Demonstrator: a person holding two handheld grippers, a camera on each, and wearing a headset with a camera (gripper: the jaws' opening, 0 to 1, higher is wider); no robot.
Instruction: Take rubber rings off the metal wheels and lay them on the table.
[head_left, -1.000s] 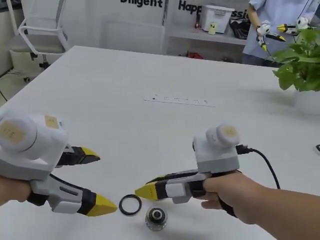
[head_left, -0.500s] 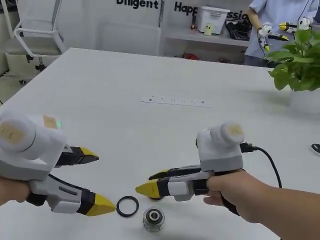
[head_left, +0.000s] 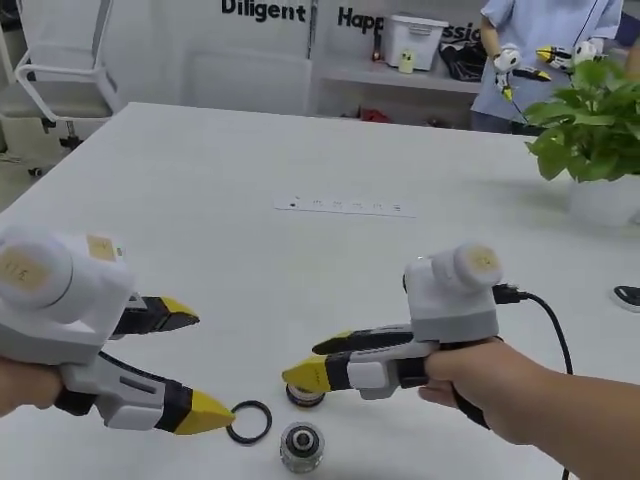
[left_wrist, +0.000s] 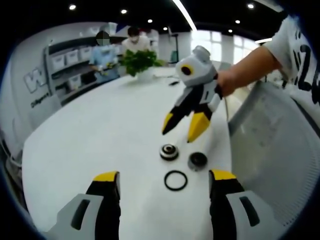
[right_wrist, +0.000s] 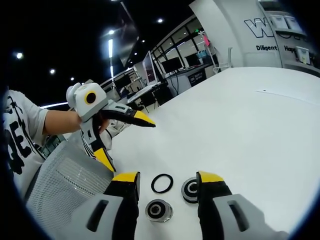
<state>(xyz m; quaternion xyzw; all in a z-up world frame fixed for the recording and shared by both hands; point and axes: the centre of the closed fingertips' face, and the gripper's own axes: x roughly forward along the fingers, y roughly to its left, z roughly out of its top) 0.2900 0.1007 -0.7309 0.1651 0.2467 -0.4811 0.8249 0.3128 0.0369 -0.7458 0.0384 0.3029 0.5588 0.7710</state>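
Rubber ring (head_left: 249, 421) lies free on the table (head_left: 300, 150) at lower centre, so the right gripper (head_left: 312, 362), jaws partly open and empty, should probably pinch the wheel (head_left: 305, 394) under its tips next, the left gripper (head_left: 198, 362) gaping wide and empty.

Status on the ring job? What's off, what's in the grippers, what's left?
Done: one rubber ring lies loose on the table, and the nearer wheel looks bare metal. In hand: nothing; left gripper and right gripper are both open and empty. Left: the second wheel, by the right gripper's tips, shows a dark rim, so it probably still wears its ring.
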